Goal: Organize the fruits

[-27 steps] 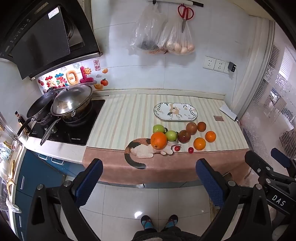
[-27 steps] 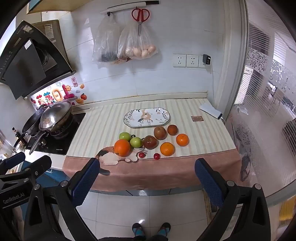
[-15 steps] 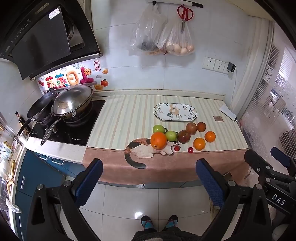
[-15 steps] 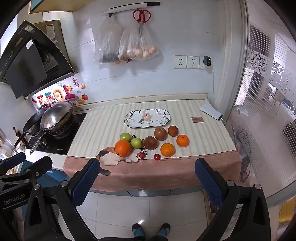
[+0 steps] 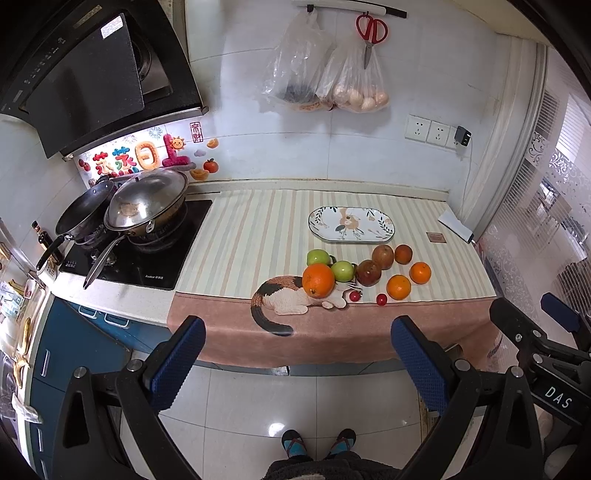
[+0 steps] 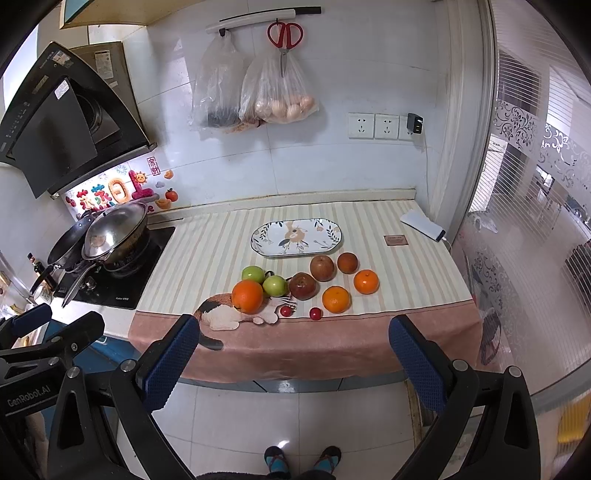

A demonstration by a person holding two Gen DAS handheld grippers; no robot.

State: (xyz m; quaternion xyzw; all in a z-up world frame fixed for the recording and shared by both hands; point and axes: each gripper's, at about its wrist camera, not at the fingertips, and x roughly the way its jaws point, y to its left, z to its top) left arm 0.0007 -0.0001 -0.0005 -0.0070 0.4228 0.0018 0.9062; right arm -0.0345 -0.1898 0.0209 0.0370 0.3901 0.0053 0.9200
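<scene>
Several fruits lie on the striped counter cloth: a big orange [image 5: 318, 280] [image 6: 247, 296], two green apples [image 5: 342, 271] [image 6: 274, 285], red apples [image 5: 368, 273] [image 6: 303, 286], smaller oranges [image 5: 398, 287] [image 6: 335, 299] and two cherry tomatoes [image 5: 381, 299] [image 6: 315, 314]. An empty floral oval plate [image 5: 351, 224] [image 6: 296, 236] sits behind them. My left gripper [image 5: 297, 354] and right gripper [image 6: 293, 354] are both open and empty, held in front of the counter above the floor, well short of the fruit.
A stove with a lidded wok [image 5: 146, 202] [image 6: 114, 229] and a pan stands at the left. Bags and scissors [image 5: 371, 29] hang on the wall. A white box [image 6: 423, 225] lies at the counter's back right. A glass partition [image 6: 524, 221] bounds the right.
The right gripper has drifted slightly closer to the counter; the left view is almost unchanged. Both stay open.
</scene>
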